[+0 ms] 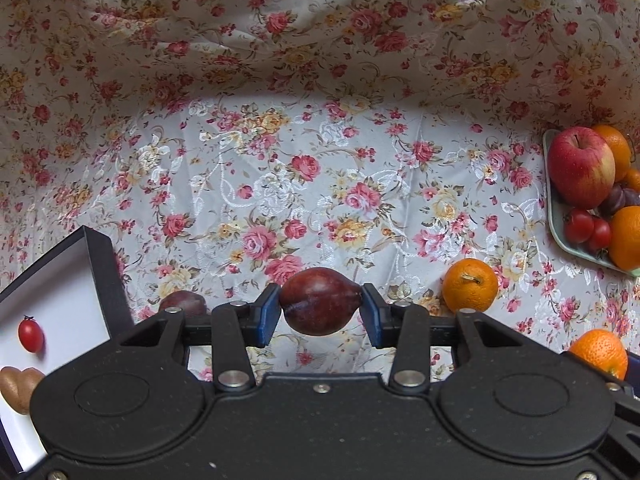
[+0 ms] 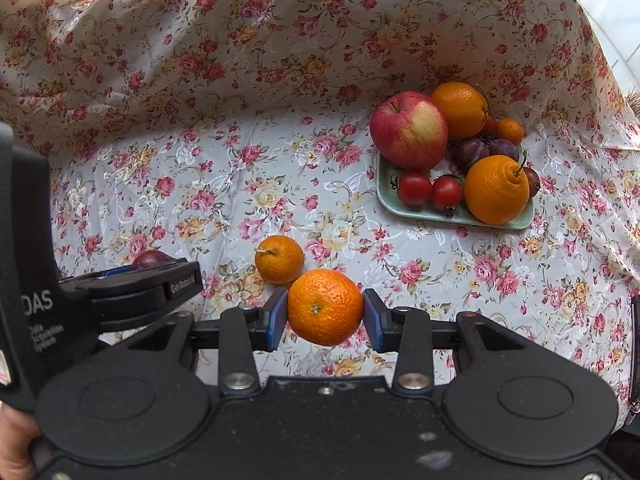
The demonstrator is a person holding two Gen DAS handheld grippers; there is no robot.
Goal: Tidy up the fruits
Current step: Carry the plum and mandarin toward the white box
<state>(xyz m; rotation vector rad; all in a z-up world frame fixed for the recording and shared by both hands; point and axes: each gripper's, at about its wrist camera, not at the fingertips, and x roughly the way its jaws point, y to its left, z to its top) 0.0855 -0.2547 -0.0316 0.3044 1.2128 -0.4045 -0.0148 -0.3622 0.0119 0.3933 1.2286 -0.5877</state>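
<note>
Both grippers tip steeply down — left gripper [image 1: 321, 303] fingers clamped on a dark red plum [image 1: 320, 301], right gripper [image 2: 325, 307] fingers clamped on a dimpled orange mandarin [image 2: 324, 306]; only the left view shows the white-lined black box [image 1: 60, 280].

tray [image 1: 554, 216]: cut by right edge
2nd plum [image 1: 182, 303]: partly behind claw body
box [image 1: 102, 256]: cut off at left

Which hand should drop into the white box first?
Left, probably. The left gripper holds a plum right beside the white box; the right gripper, holding a mandarin, doesn't see the box.
</note>
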